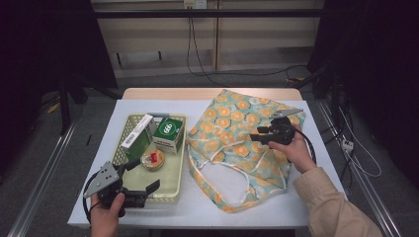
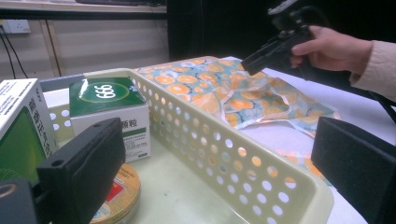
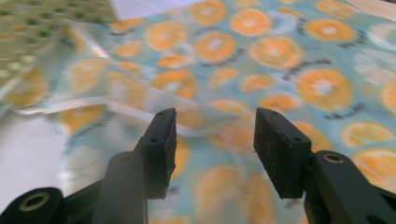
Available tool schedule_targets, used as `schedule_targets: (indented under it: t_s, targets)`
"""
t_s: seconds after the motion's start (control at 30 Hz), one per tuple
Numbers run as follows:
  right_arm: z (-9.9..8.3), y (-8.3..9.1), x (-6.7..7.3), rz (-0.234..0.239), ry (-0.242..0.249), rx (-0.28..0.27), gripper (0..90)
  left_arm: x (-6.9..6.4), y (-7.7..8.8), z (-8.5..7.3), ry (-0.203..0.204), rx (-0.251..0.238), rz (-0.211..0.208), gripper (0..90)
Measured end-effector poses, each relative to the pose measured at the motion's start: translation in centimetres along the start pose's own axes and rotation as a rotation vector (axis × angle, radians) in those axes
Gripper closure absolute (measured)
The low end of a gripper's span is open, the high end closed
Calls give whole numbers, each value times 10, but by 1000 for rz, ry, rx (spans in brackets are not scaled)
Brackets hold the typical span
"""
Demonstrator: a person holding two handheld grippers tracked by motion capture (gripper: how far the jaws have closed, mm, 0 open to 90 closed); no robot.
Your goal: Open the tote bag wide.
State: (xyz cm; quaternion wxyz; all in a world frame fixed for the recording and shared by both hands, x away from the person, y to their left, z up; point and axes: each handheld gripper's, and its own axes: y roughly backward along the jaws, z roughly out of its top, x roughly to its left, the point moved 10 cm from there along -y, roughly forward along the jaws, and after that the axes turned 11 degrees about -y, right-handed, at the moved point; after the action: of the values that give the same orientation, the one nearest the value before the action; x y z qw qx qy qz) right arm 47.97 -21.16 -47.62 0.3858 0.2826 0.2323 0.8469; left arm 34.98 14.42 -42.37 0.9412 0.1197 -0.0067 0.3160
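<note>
Right now your right hand (image 1: 295,148) sits right of centre in the high view, sleeve coming up from the lower right corner, with the right gripper (image 1: 258,136) pointed toward frame left over the orange-print tote bag (image 1: 237,148). Jaws are roughly half open with nothing between them; in the right gripper view the pads stand apart over the fabric, clear of it as far as I can tell. A pale strap or hem of the bag runs across just beyond the tips, blurred.

The bag lies flat on the white table (image 1: 148,210), centre to right in the high view, its handles looped toward the lower middle and its left edge just beside the basket (image 1: 175,190).

Your left hand (image 1: 106,215) is at lower left, wrist coming in from the bottom edge. The left gripper (image 1: 148,175) points toward frame right with its jaws wide apart and gripping nothing. In the left gripper view one jaw sits inside the basket near the round tin (image 2: 119,196) and the other outside it, so they straddle the near right wall; contact with the wall I can't tell.

Also in the basket: a green "666" box (image 1: 169,133) and a white-and-green box (image 1: 137,136), both toward its far end.
</note>
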Motion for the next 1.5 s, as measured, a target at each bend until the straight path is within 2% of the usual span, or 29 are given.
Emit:
schedule_targets:
  t_s: [0.2, 0.3, 0.33, 0.43, 0.57, 0.67, 0.87, 1.03, 1.17, 1.33, 1.5]
  targets:
    - [-21, 5, 45, 125, 32, -12, 475, 0, 0, 1, 13, -9, 0, 28]
    - [-33, 2, 58, 132, 79, 32, 476, 0, 0, 1, 10, -7, -1, 28]
    - [-35, 2, 63, 139, 91, 28, 480, 0, 0, 0, 12, -6, 0, 28]
    - [-44, 2, 74, 180, 91, 40, 517, 0, 0, 1, 6, -10, -1, 28]
    - [-58, -1, 84, 192, 122, 71, 591, -1, -1, 0, 9, -5, -6, 28]
    - [-66, -5, 82, 140, 180, 99, 640, -1, -1, 1, 4, -7, -7, 28]
    - [-68, -12, 75, 139, 155, 104, 742, -1, -2, 0, 5, -3, -9, 28]
    - [-76, -22, 72, 98, 203, 150, 775, -2, -2, 0, 4, -2, -10, 28]
    - [-76, -25, 70, 108, 176, 157, 888, -1, -2, -1, 1, 1, -10, 28]
    - [-76, -24, 70, 120, 157, 159, 900, -2, -3, 0, 5, 0, -11, 28]
    - [-68, -16, 75, 153, 134, 133, 900, -1, -3, -1, 1, 1, -10, 28]
